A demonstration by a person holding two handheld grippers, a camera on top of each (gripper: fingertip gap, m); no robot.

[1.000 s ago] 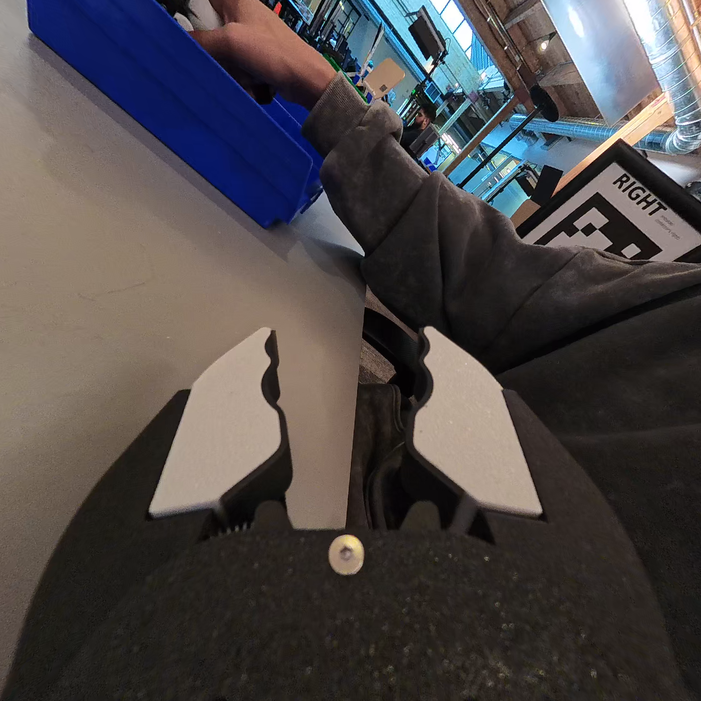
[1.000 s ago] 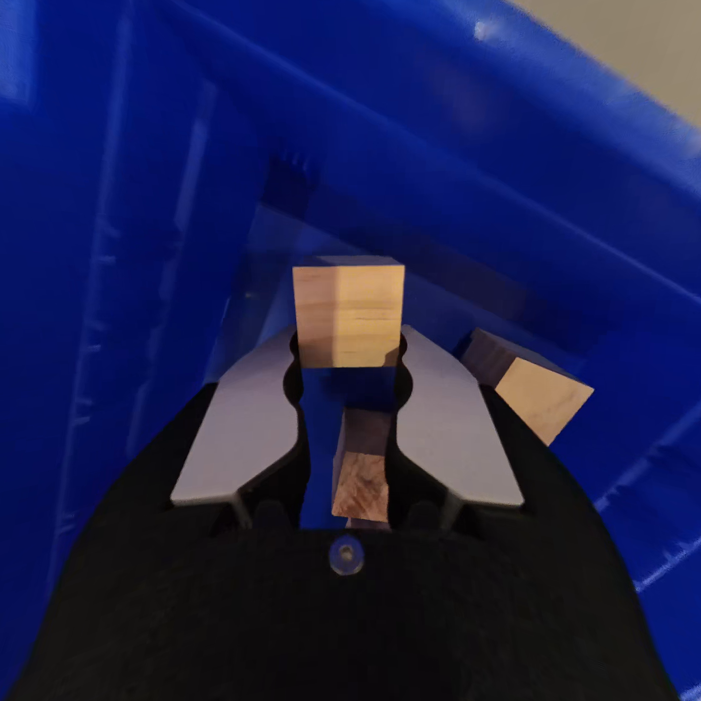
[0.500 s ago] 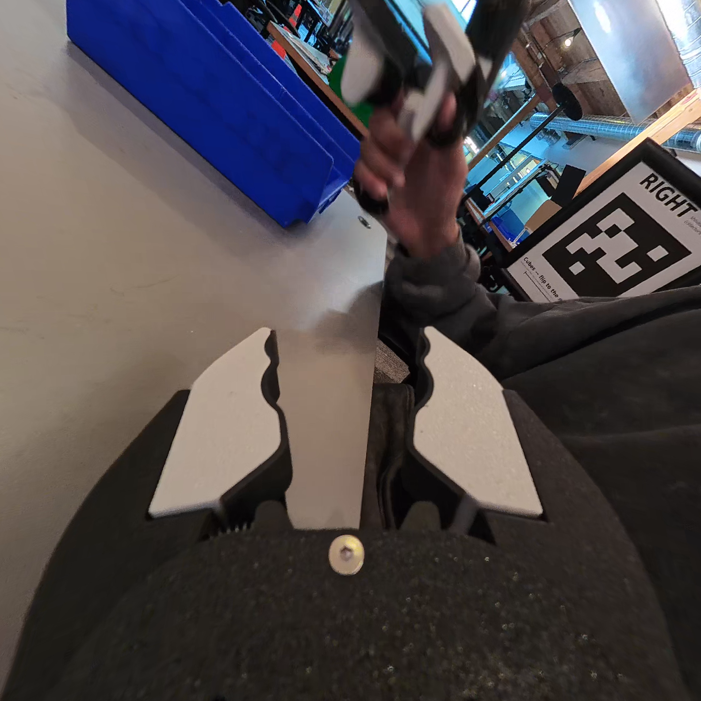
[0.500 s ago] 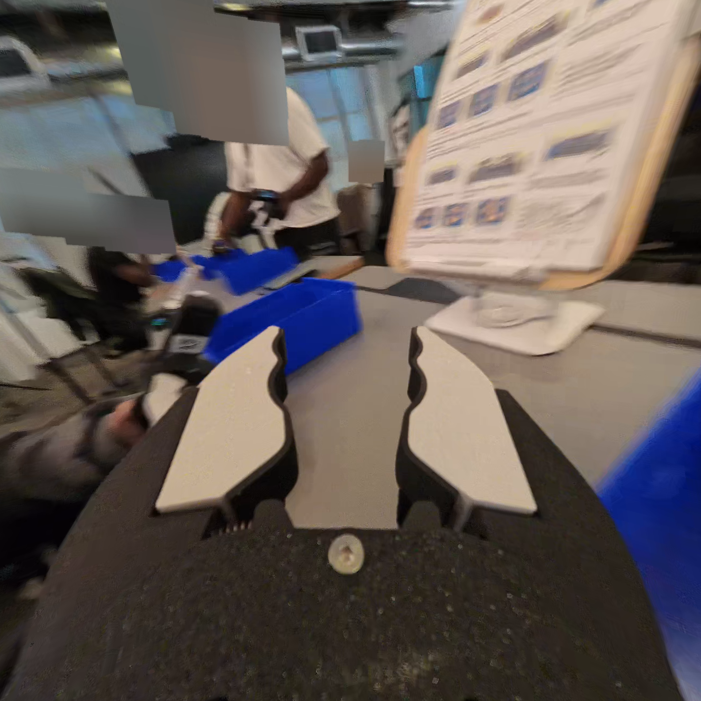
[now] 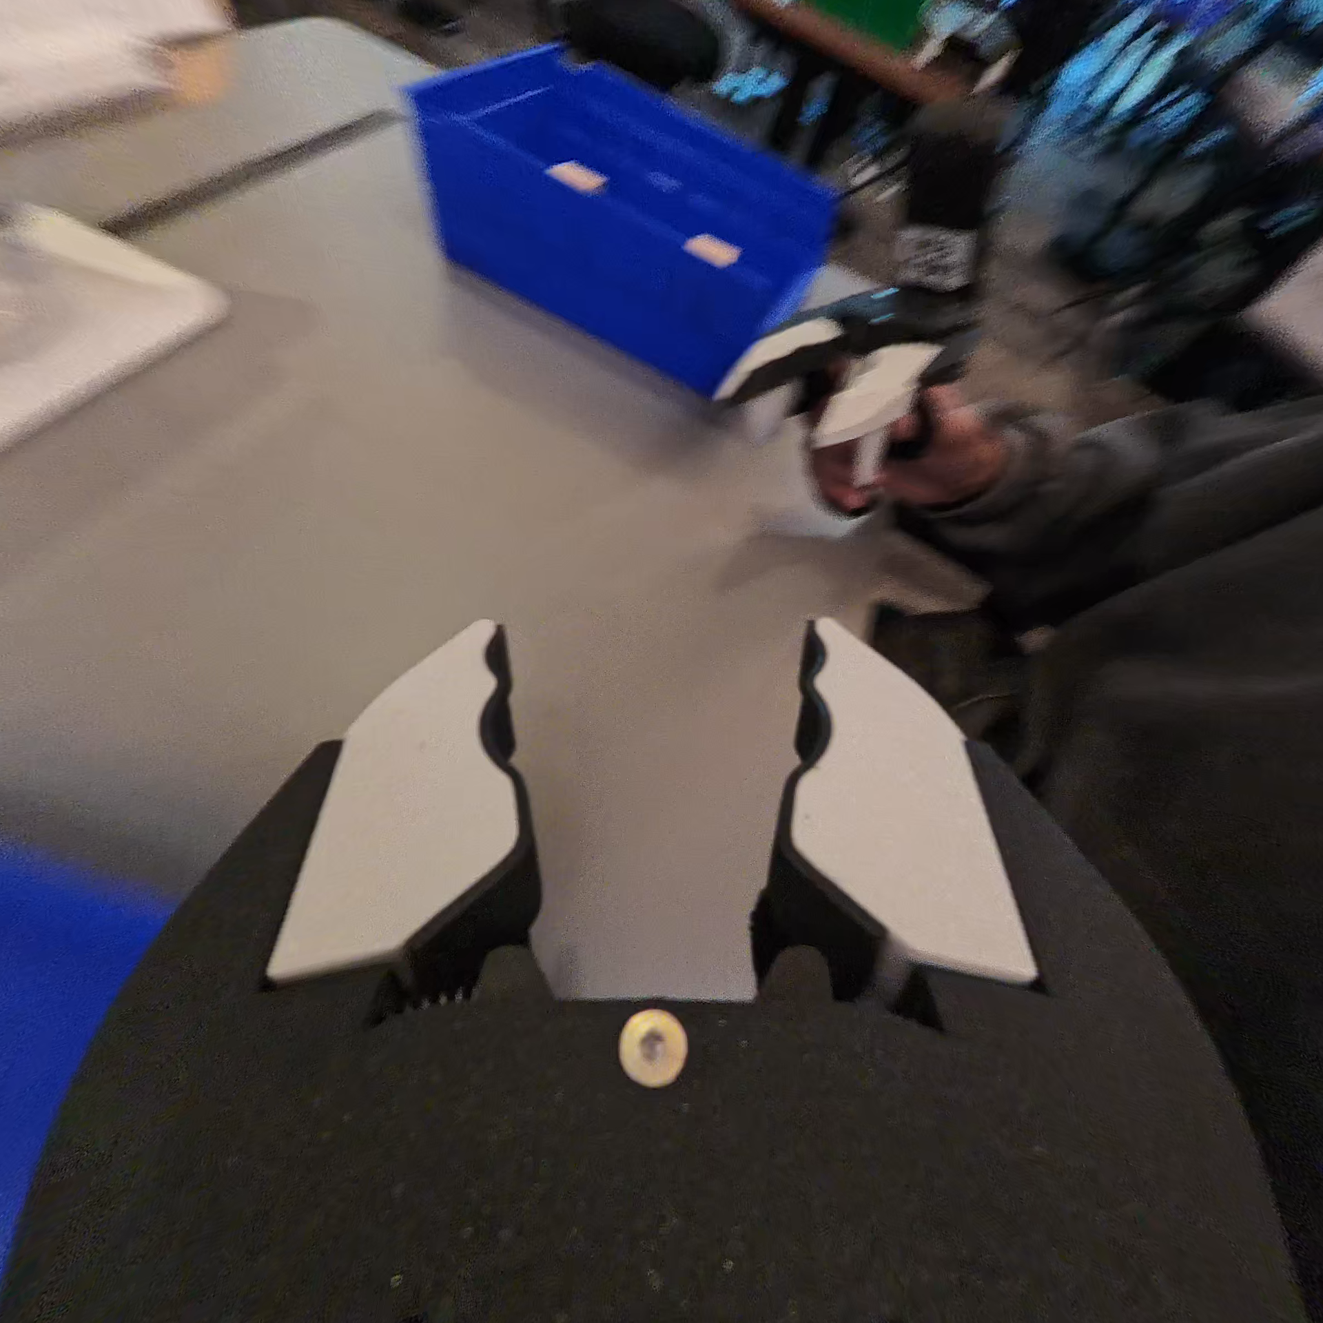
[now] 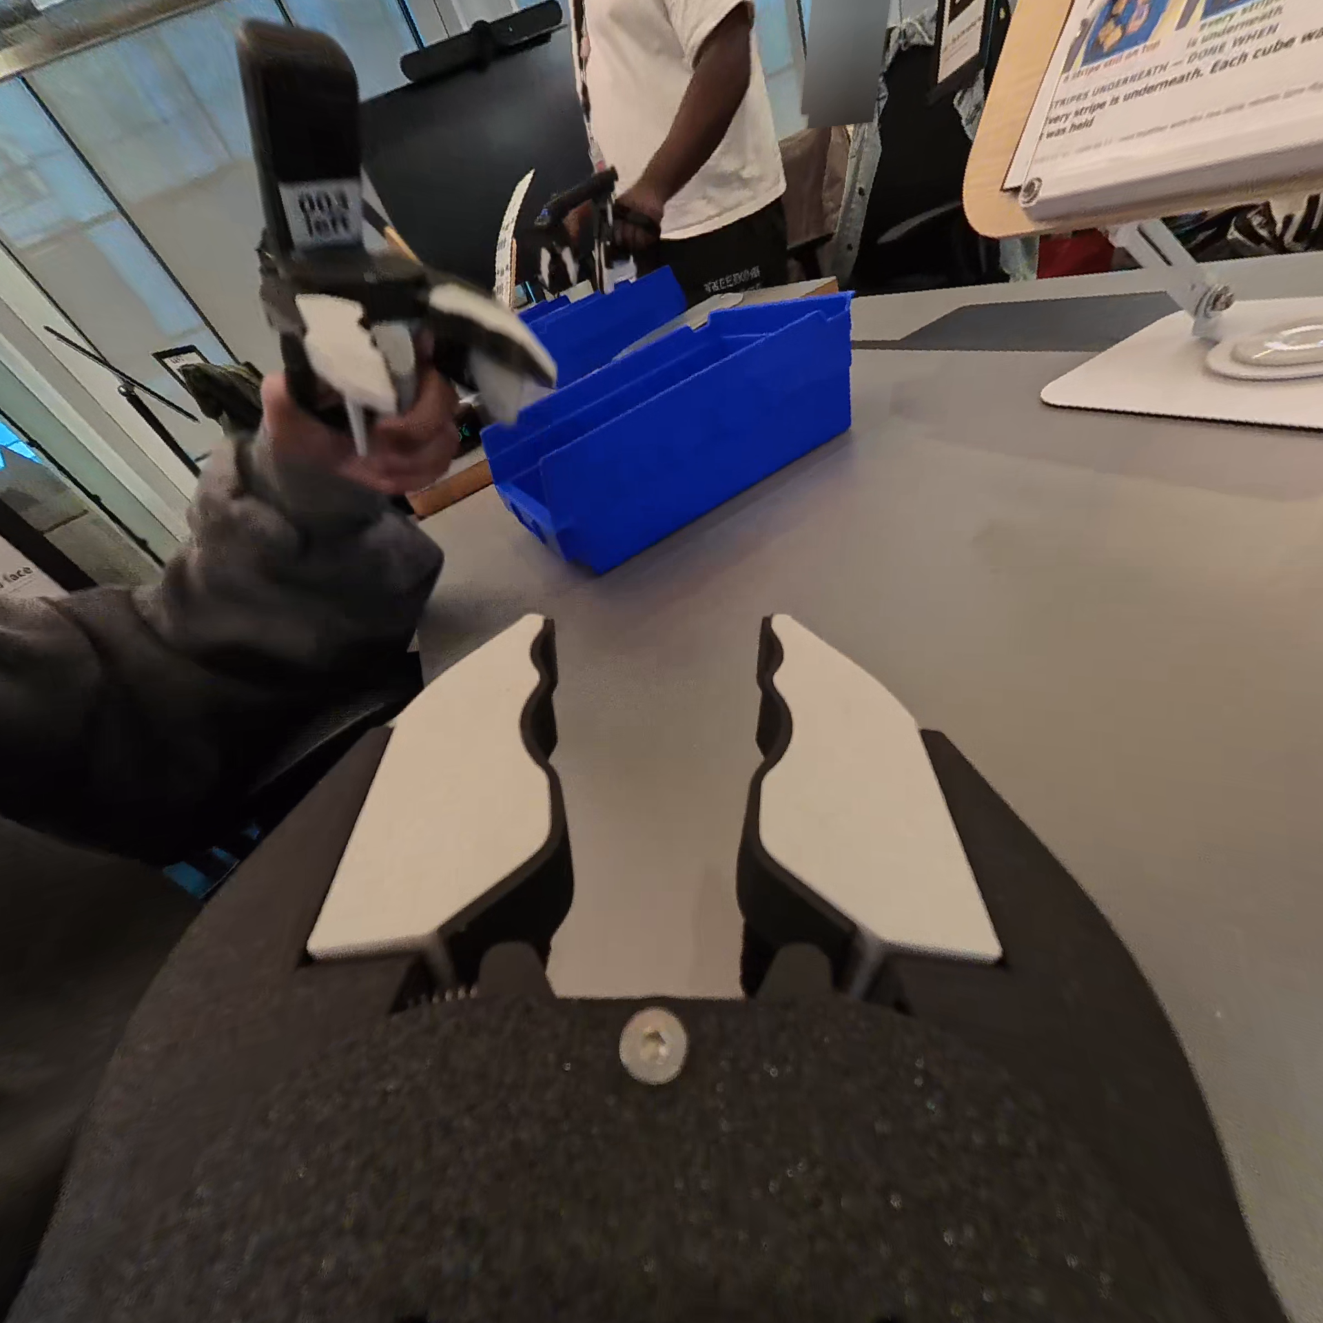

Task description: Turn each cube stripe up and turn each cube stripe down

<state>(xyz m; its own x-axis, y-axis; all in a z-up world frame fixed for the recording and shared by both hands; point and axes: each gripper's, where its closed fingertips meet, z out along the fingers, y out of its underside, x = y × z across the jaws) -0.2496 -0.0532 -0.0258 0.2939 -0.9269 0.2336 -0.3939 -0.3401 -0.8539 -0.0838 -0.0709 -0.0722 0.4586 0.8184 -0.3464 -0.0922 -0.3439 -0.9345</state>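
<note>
Right tongs [image 6: 655,630] now out of the blue bin [image 5: 616,236] over the table [image 6: 1002,644], open, empty; left tongs [image 5: 655,630] open, empty; no block picked yet.

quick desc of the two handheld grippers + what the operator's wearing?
Both match: left gripper and right gripper each have two pale grey fingers with wavy black-edged inner faces, on a black, grainy, rounded body with one silver screw at centre. Seen from the right wrist view, the left one has a black upright handle bearing a small label. Operator wears a dark grey sweatshirt sleeve.
</note>
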